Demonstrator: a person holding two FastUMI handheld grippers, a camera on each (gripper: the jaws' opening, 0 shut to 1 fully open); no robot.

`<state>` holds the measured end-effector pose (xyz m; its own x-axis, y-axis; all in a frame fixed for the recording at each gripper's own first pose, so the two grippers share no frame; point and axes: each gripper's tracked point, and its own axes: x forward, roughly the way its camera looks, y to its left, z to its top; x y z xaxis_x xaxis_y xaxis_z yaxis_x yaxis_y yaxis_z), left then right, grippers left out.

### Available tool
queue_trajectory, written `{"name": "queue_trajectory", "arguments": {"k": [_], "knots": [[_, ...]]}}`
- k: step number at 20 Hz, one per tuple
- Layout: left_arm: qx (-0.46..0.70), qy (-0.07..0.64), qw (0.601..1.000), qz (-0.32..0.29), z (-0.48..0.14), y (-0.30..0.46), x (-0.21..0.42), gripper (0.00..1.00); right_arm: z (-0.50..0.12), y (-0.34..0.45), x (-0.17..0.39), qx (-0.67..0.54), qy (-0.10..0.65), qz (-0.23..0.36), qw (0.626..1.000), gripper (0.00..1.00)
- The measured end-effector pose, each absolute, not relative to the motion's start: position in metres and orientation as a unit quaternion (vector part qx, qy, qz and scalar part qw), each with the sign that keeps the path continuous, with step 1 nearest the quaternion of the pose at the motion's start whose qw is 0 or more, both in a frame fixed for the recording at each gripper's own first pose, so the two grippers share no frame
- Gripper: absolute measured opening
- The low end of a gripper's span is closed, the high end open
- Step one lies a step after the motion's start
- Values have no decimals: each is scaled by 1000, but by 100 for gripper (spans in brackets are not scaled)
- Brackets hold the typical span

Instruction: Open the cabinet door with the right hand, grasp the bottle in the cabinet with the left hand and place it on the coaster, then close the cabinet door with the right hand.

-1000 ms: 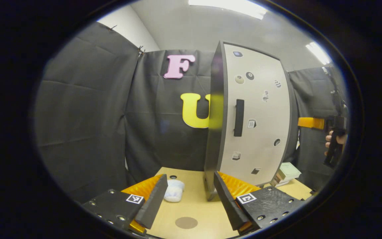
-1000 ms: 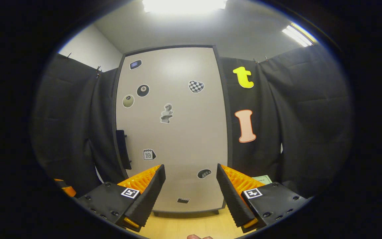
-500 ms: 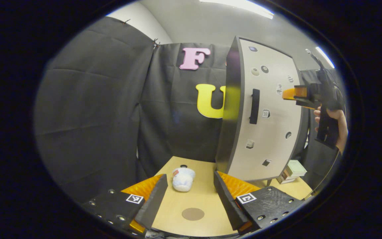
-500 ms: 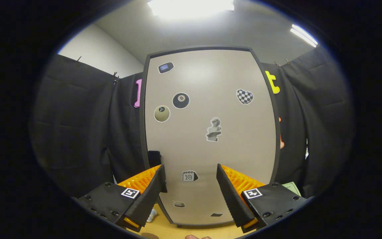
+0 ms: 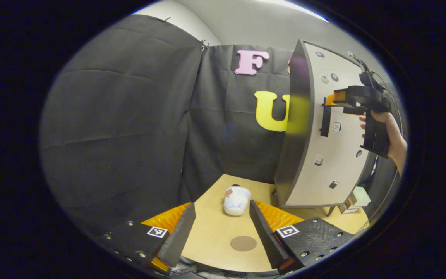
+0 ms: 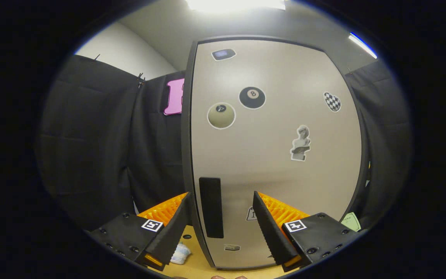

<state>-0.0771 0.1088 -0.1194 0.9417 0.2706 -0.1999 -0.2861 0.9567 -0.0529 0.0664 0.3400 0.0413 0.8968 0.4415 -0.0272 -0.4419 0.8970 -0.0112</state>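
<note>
Right gripper (image 6: 220, 215), jaws spread, frames the black door handle (image 6: 211, 207) at six o'clock; it should straddle the handle squarely before pinching. Left gripper (image 5: 221, 228) waits, jaws spread, above the coaster (image 5: 243, 243). The bottle is hidden behind the closed cabinet door (image 6: 277, 155).

beige cabinet door (image 6: 273, 162) – black handle (image 6: 211, 207), brown coaster (image 5: 243, 243)

Black cloth (image 5: 122, 128) hangs all around the booth as its wall, with folds and creases in it. Above the cloth there is a plain white wall (image 6: 126, 50) and a grey ceiling (image 5: 254, 23). Long bright lights (image 6: 234, 4) shine on the ceiling. Below the cloth stands a light wooden table (image 5: 211, 236). At the far right of the table lies a small stack of books (image 5: 356, 197).
</note>
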Motion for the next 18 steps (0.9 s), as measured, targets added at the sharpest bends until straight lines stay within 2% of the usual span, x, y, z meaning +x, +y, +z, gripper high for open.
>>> {"name": "queue_trajectory", "arguments": {"k": [3,4,5,6,9,11,13,15,18], "knots": [[-48,107,982,151,-134,113,-86,86,25,350,82,-8,41,219,975,98],[-47,109,981,154,-136,116,-89,86,23,352,85,-4,46,215,975,92],[-46,112,980,158,-139,119,-92,86,23,354,88,-1,50,214,976,92],[-44,115,979,162,-141,122,-94,85,23,356,90,-1,52,211,976,82],[-45,118,978,169,-143,128,-97,84,24,361,92,-4,52,208,977,65],[-44,117,978,169,-141,129,-97,86,24,366,91,-10,57,208,976,49],[-38,117,978,166,-140,127,-95,85,23,367,90,-26,58,207,976,45],[-29,114,980,162,-138,123,-94,84,23,366,89,-19,67,205,976,35],[-23,118,981,152,-137,114,-90,86,23,366,90,-16,73,209,975,35]]}}
